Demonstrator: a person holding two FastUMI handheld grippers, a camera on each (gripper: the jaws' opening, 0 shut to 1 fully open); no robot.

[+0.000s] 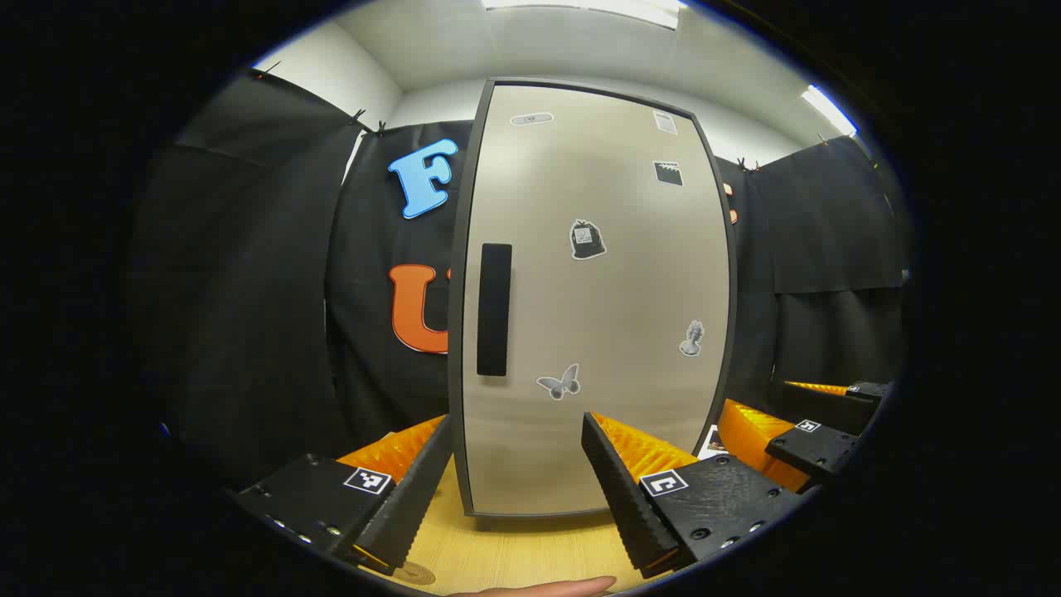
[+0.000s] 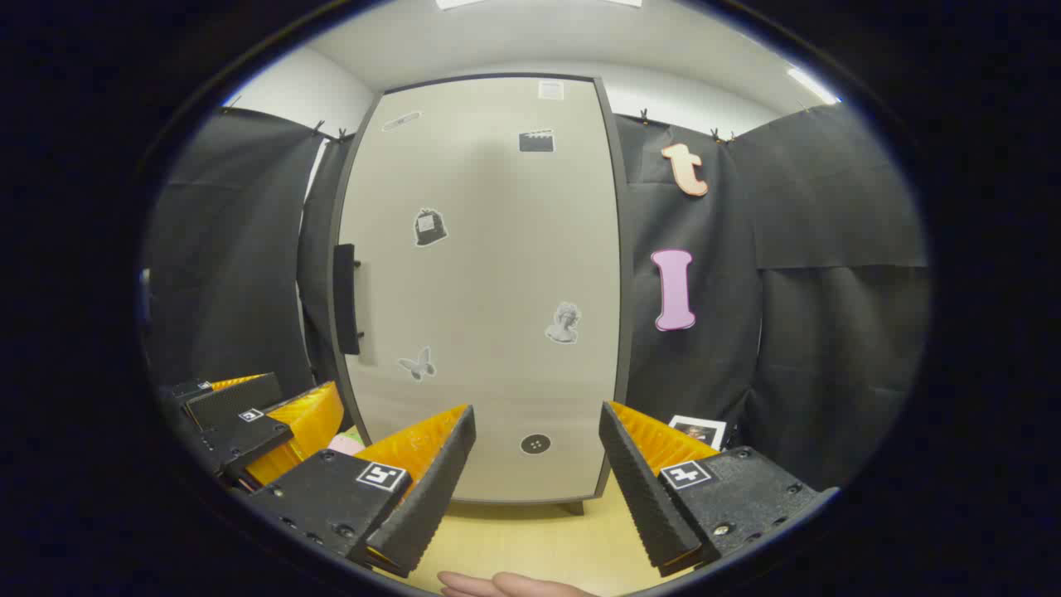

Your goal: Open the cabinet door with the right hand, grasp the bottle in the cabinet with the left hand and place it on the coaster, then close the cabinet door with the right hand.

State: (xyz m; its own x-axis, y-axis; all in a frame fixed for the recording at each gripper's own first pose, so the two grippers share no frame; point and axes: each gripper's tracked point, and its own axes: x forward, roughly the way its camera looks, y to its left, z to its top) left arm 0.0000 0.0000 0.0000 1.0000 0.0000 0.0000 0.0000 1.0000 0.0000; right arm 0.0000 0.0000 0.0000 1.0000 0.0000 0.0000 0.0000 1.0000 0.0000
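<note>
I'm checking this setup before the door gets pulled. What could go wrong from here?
1. The black vertical handle sits at the left edge of the closed beige cabinet door, while the right tongs, open, point at mid-door, so a reach may miss it.
2. The left tongs, open, hover close before the door and may be struck if it swings out.

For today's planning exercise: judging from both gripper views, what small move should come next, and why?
Probably bring the right claw leftward to the black handle. The cabinet door is shut, both claws stand open and apart from it, and the bottle is behind the door, so the left claw should wait.
</note>
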